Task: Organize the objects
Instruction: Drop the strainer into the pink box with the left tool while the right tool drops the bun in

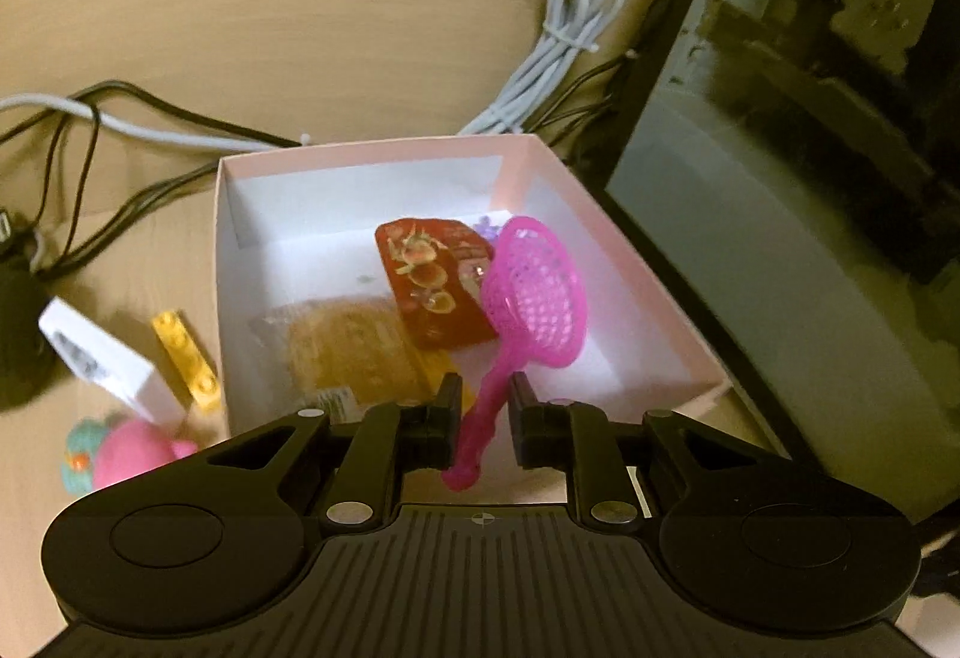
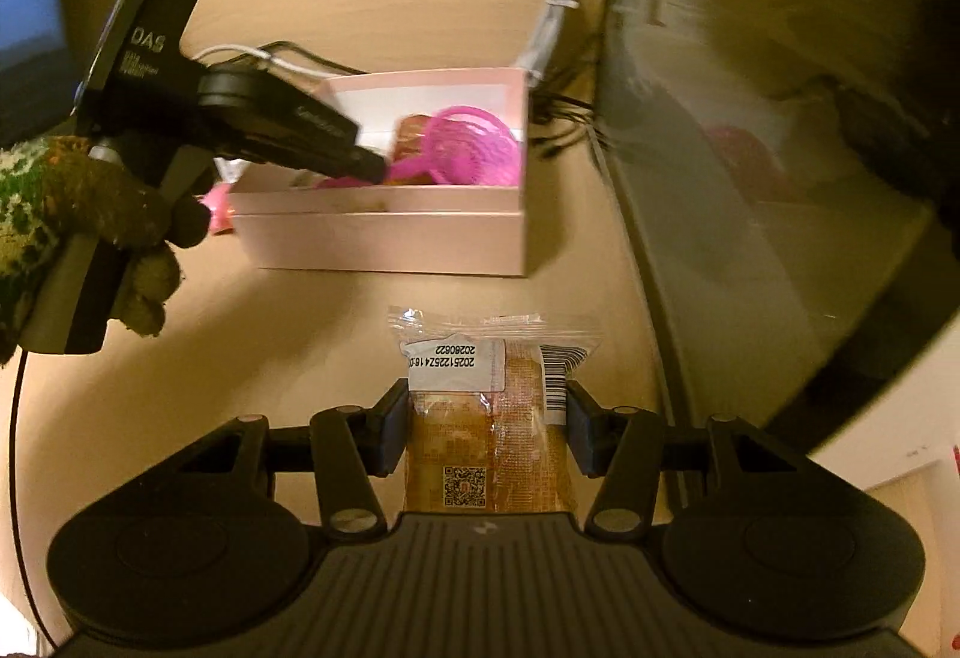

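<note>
- One pink box [image 1: 543, 160], open at the top;
- One pink toy strainer [image 1: 531, 292], its mesh head inside the box;
- One red snack packet [image 1: 435, 286] in the box;
- Two clear-wrapped brown snack packs: one in the box [image 1: 348, 352]; one outside it [image 2: 489, 418], seen in the right wrist view;
- Two yellow toy bricks: one beside the box [image 1: 186, 358]; one partly hidden inside it [image 1: 447, 364];
- One small purple piece [image 1: 486, 226] in the box, too small to name;
- One white block [image 1: 102, 364] on the desk;
- One pink and teal soft toy [image 1: 120, 457];
- One tied bundle of white cable [image 1: 570, 28];
- Two grippers: left [image 1: 486, 406]; right [image 2: 480, 424];
- One gloved hand [image 2: 78, 214]
</note>
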Action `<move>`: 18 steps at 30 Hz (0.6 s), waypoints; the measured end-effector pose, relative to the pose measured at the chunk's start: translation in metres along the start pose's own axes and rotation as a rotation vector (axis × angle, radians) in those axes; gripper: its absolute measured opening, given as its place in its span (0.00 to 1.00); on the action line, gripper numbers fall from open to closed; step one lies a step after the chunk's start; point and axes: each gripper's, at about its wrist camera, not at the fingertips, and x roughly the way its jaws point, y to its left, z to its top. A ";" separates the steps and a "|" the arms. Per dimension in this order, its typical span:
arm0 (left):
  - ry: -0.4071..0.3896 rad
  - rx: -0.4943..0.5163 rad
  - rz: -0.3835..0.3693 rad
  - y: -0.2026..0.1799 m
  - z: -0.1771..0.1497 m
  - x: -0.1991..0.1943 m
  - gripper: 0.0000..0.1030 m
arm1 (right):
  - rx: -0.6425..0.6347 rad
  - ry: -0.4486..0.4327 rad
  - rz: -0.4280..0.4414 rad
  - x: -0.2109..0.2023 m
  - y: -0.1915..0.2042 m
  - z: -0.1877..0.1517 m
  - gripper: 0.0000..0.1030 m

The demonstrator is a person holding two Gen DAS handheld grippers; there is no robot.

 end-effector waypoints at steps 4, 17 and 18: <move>-0.019 0.004 0.035 0.006 0.005 0.003 0.17 | 0.015 0.000 -0.017 0.000 -0.004 0.003 0.50; -0.208 -0.314 0.071 0.070 -0.057 -0.112 0.18 | 0.004 -0.275 0.054 0.011 0.031 0.126 0.52; -0.187 -0.332 0.091 0.075 -0.064 -0.112 0.18 | 0.007 -0.302 0.046 0.017 0.035 0.140 0.68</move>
